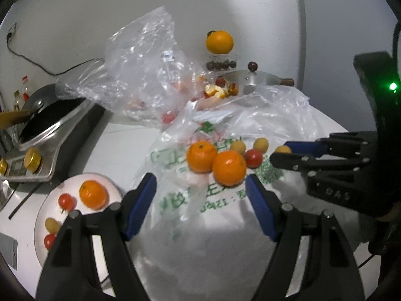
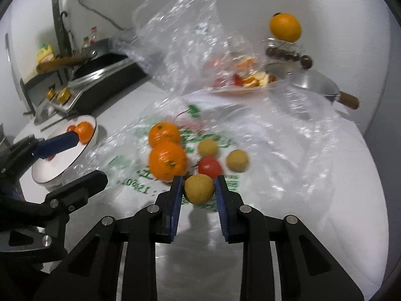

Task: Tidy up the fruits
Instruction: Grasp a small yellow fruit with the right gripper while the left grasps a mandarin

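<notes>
My right gripper (image 2: 199, 181) is shut on a small yellow fruit (image 2: 199, 190), just above a printed plastic bag (image 2: 140, 183). On the bag lie two oranges (image 2: 167, 160), a red tomato (image 2: 210, 167) and two more yellow fruits (image 2: 237, 160). My left gripper (image 1: 200, 202) hangs open over the bag's near part with nothing between its pads, the oranges (image 1: 229, 167) just beyond it. A white plate (image 1: 72, 183) to its left holds an orange (image 1: 93, 194), two tomatoes (image 1: 66, 201) and a yellow fruit (image 1: 51, 224). The left wrist view shows the right gripper (image 1: 279, 151) coming in from the right with its fruit (image 1: 283, 149).
A stove with a dark pan (image 1: 50, 118) stands left of the plate. A crumpled clear bag (image 1: 140, 70) rises behind the fruit. At the back are fruit peel (image 1: 216, 91), a metal pot lid (image 1: 253, 79) and an orange on a clear box (image 1: 219, 41).
</notes>
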{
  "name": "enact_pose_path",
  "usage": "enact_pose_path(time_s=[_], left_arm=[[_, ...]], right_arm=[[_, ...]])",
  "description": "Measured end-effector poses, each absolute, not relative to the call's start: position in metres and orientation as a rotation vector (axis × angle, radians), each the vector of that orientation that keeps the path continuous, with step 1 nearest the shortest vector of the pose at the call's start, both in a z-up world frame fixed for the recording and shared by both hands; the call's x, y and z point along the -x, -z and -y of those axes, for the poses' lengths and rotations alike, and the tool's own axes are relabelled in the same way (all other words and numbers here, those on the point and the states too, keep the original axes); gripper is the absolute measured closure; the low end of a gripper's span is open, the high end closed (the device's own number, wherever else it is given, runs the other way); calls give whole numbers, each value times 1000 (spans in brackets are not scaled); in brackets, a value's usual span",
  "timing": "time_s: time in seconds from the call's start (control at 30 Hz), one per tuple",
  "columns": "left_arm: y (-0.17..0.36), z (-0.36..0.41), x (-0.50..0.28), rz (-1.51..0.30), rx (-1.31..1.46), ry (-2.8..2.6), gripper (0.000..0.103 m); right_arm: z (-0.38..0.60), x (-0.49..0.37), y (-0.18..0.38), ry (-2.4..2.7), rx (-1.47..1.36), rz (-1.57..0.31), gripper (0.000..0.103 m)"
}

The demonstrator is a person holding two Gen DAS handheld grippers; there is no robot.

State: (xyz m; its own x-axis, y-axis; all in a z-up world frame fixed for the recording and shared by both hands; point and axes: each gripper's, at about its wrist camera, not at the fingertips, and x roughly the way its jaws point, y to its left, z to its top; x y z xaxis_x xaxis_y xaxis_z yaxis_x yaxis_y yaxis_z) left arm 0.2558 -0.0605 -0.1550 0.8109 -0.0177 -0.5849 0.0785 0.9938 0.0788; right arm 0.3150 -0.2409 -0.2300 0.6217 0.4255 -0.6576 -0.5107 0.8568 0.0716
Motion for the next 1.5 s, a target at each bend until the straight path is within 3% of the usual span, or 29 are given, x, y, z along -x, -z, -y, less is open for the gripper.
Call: enact_pose_path(time_s=[0.4, 0.47, 0.9, 0.97, 1.5], left_arm=[[172, 106, -297, -661, -225, 54, 29], [175, 110, -302, -677, -242, 54, 38], [195, 118, -331, -816, -287, 38, 51], [195, 118, -331, -808, -293, 30, 57], [168, 107, -298, -714, -218, 93, 58]], right_arm=[[273, -331, 217, -546, 83, -657, 75], [276, -333, 217, -552, 81, -656, 75], [287, -344, 220, -586, 39, -635, 75], [288, -345, 220, -584, 37, -634, 75], [276, -321, 200, -560, 78, -593, 75]])
